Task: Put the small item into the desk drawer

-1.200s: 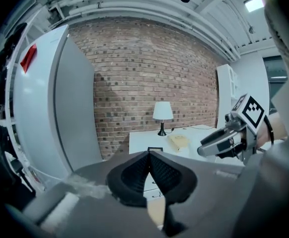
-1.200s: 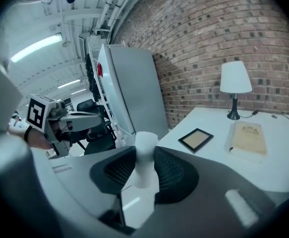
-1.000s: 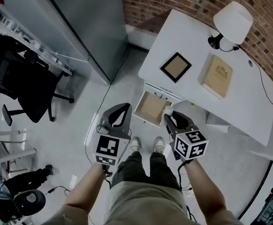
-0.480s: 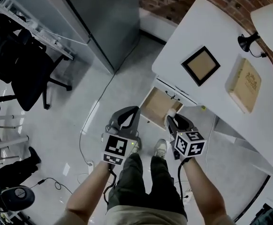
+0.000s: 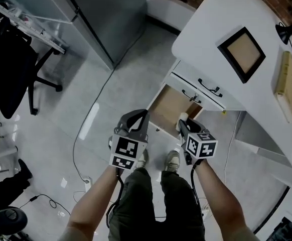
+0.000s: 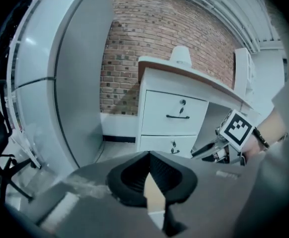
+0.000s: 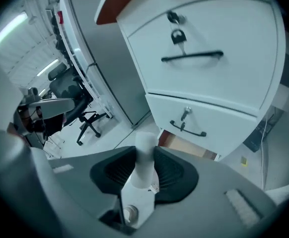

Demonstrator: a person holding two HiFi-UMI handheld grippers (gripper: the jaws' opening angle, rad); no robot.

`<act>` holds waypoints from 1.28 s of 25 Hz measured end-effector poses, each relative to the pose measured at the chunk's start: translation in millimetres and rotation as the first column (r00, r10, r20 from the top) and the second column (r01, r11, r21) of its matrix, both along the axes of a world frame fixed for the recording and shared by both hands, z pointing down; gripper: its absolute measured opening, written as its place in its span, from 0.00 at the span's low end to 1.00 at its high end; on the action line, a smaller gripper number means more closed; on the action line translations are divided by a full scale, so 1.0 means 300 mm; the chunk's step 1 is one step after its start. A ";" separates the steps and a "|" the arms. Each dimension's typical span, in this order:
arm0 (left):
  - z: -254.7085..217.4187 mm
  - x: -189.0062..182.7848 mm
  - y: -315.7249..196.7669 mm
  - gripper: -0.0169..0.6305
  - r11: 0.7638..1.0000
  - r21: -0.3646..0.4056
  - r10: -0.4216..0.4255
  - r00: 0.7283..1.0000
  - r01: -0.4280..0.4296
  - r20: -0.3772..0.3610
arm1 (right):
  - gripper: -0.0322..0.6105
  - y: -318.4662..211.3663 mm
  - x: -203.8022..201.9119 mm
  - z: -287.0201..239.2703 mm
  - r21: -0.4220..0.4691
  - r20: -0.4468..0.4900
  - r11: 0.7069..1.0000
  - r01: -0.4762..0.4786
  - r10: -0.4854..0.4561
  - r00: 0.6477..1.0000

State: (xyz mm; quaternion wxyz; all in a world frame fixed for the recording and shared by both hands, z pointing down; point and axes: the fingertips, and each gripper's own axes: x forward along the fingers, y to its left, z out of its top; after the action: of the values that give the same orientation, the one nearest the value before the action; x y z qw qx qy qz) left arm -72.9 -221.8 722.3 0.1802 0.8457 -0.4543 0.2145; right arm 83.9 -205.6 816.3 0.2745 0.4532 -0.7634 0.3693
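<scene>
The right gripper [image 5: 184,126] is clamping the small white item [image 7: 144,155] between its jaws, holding it near the open desk drawer's [image 5: 170,106] front edge. The left gripper [image 5: 140,120] is hanging alongside, jaws together, gripping nothing.

The head view is looking steeply down from well above on the worktop [image 5: 211,19] and drawers [image 5: 202,87]. Both gripper views are looking from low and near at those same drawers.

2 tools [image 5: 136,116] [image 5: 182,125], 1 desk [image 5: 211,19], 1 book [image 5: 290,87]
</scene>
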 end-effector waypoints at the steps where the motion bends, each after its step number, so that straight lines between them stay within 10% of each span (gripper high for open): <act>1: 0.053 0.007 -0.003 0.03 1.000 -0.010 0.001 1.000 -0.001 -0.002 | 0.24 -0.004 0.010 0.054 -0.013 0.001 1.000 -0.011 0.011 1.000; 19: 0.865 0.106 -0.014 0.03 0.986 -0.168 -0.001 1.000 -0.001 -0.008 | 0.24 -0.034 0.052 0.939 -0.216 0.015 0.973 -0.079 0.084 0.996; 32: 1.031 0.091 -0.007 0.03 0.961 -0.273 -0.027 0.999 0.032 0.021 | 0.32 0.003 0.112 1.180 -0.297 -0.181 0.955 0.021 -0.077 0.980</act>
State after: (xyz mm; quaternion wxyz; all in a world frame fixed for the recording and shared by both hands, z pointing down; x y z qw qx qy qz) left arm -45.6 -223.9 1031.7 0.2945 0.8039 -0.4344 0.2797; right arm 117.6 -204.6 1170.2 0.4197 0.4215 -0.6813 0.4266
